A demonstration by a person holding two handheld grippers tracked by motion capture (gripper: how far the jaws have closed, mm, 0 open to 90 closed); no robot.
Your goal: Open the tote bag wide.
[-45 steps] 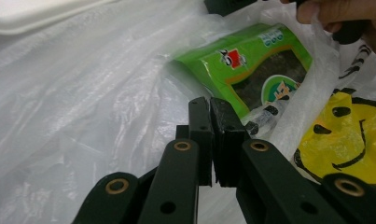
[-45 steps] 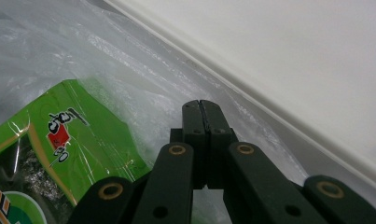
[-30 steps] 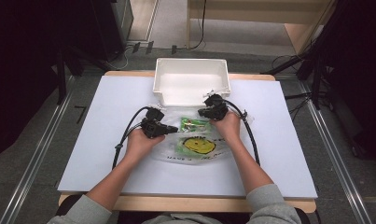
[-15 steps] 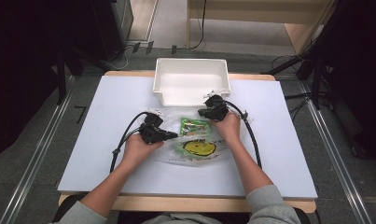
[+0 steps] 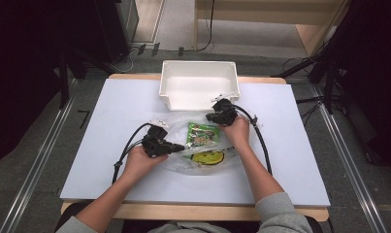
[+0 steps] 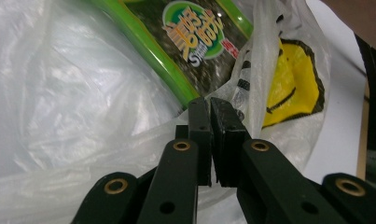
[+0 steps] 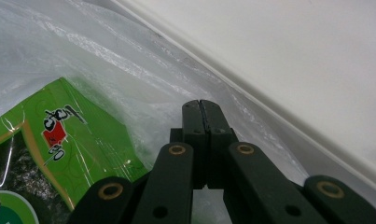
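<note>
A clear plastic bag (image 5: 176, 121) with a yellow smiley face (image 5: 207, 157) lies mid-table, and a green seaweed snack packet (image 5: 201, 134) sits inside it. My left gripper (image 5: 181, 147) is at the bag's left side, shut on a bunch of its film (image 6: 210, 105). The packet (image 6: 195, 42) and the smiley print (image 6: 295, 79) lie just beyond the jaws. My right gripper (image 5: 208, 116) is at the bag's far edge, shut, with the film (image 7: 129, 60) stretched off its tips (image 7: 199, 106). The packet's corner (image 7: 59, 135) lies to the left of those tips.
A white tray (image 5: 166, 92) stands just behind the bag at the table's far middle, and its wall (image 7: 293, 56) is close to my right gripper. White table surface (image 5: 86, 145) spreads to both sides. A cable trails from each gripper.
My left gripper has drawn back toward the person with the bag film in it, pulling that side of the bag along. The right gripper has stayed in place.
</note>
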